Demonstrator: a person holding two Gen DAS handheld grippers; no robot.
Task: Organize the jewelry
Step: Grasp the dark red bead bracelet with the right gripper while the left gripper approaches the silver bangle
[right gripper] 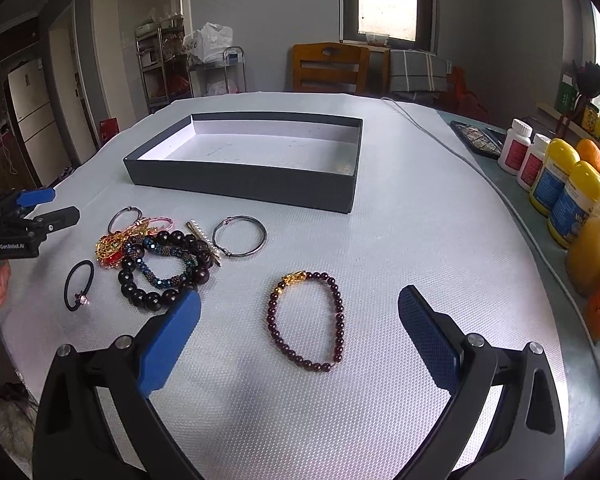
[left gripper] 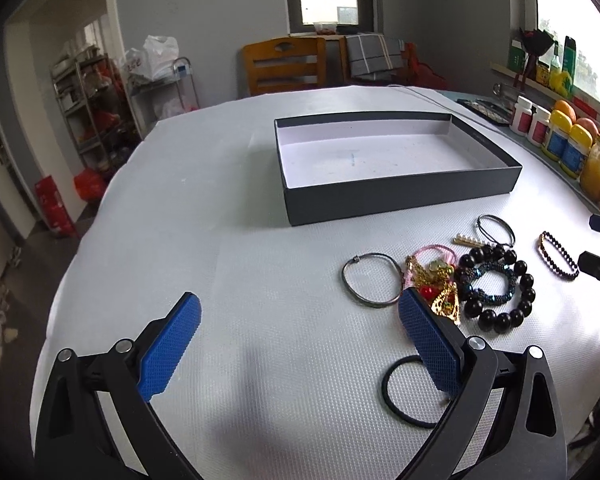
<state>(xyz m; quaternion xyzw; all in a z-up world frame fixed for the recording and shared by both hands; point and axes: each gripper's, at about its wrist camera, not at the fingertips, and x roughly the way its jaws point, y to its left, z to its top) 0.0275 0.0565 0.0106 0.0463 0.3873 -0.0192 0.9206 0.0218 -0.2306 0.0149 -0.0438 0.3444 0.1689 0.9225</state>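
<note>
An empty dark grey box (left gripper: 400, 194) (right gripper: 244, 188) with a white inside sits on the white table. A heap of jewelry lies in front of it: a large black bead bracelet (left gripper: 500, 280) (right gripper: 164, 268), a silver bangle (left gripper: 374, 284) (right gripper: 239, 236), a gold and red piece (left gripper: 440, 292) (right gripper: 110, 250) and a black hair tie (left gripper: 406, 394) (right gripper: 78, 285). Apart from the heap lies a dark red bead bracelet (right gripper: 306, 320) (left gripper: 558, 254). My left gripper (left gripper: 300, 328) is open, left of the heap. My right gripper (right gripper: 300, 328) is open, with the red bracelet between and just beyond its fingers.
Bottles and jars (right gripper: 560, 184) (left gripper: 560, 140) line the table's right side, next to fruit and a dark case (right gripper: 476, 138). A grey cable (right gripper: 460, 152) runs along the right. A wooden chair (left gripper: 284, 66) stands behind the table; a metal shelf (left gripper: 88, 104) stands to the left.
</note>
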